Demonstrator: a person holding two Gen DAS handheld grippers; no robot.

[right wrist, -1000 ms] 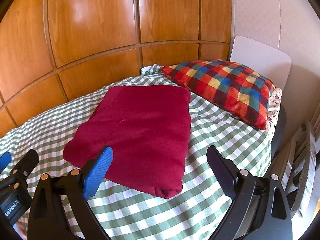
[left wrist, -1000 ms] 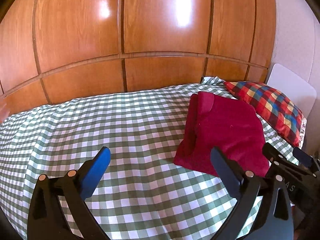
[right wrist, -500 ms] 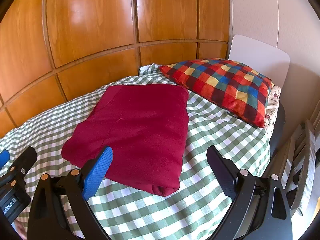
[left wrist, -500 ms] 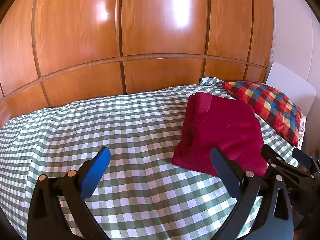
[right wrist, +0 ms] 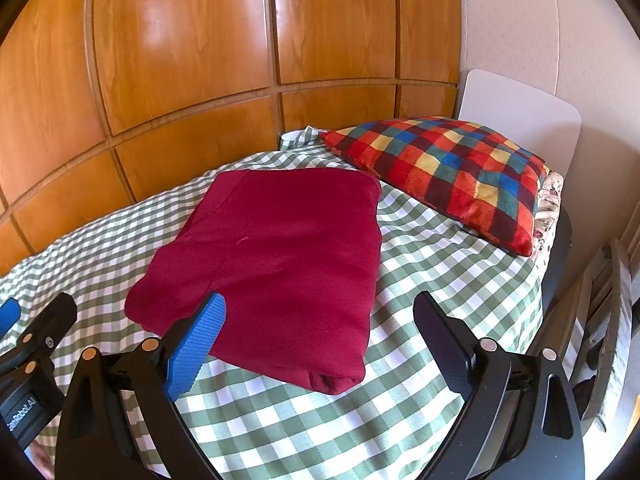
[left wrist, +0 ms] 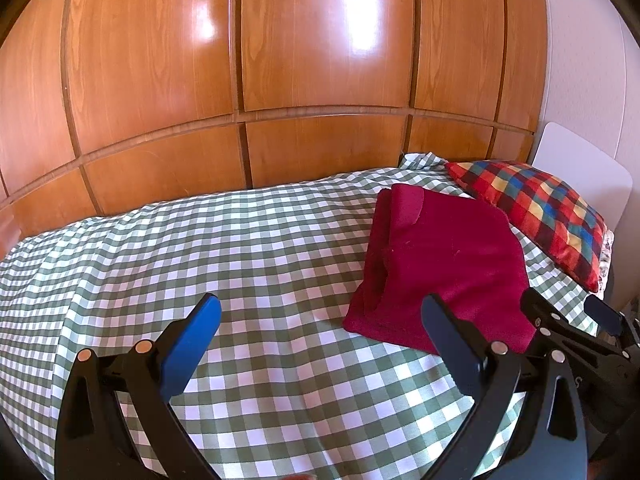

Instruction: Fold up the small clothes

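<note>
A dark red garment (left wrist: 444, 268) lies folded into a neat rectangle on the green-and-white checked bed cover (left wrist: 200, 260). In the right wrist view the garment (right wrist: 280, 248) lies just ahead of me. My left gripper (left wrist: 320, 320) is open and empty, above the cover to the left of the garment. My right gripper (right wrist: 320, 316) is open and empty, hovering over the garment's near edge without touching it. The right gripper also shows at the right edge of the left wrist view (left wrist: 568, 320).
A multicoloured checked pillow (right wrist: 448, 172) lies beyond the garment against a white headboard (right wrist: 520, 116). Wooden wardrobe panels (left wrist: 280, 80) run along the far side of the bed. Slatted furniture (right wrist: 608, 320) stands past the bed's right edge.
Both grippers have pulled back and lifted slightly from the bed, so the garment looks a little farther away. The garment has not moved. Both grippers stay open.
</note>
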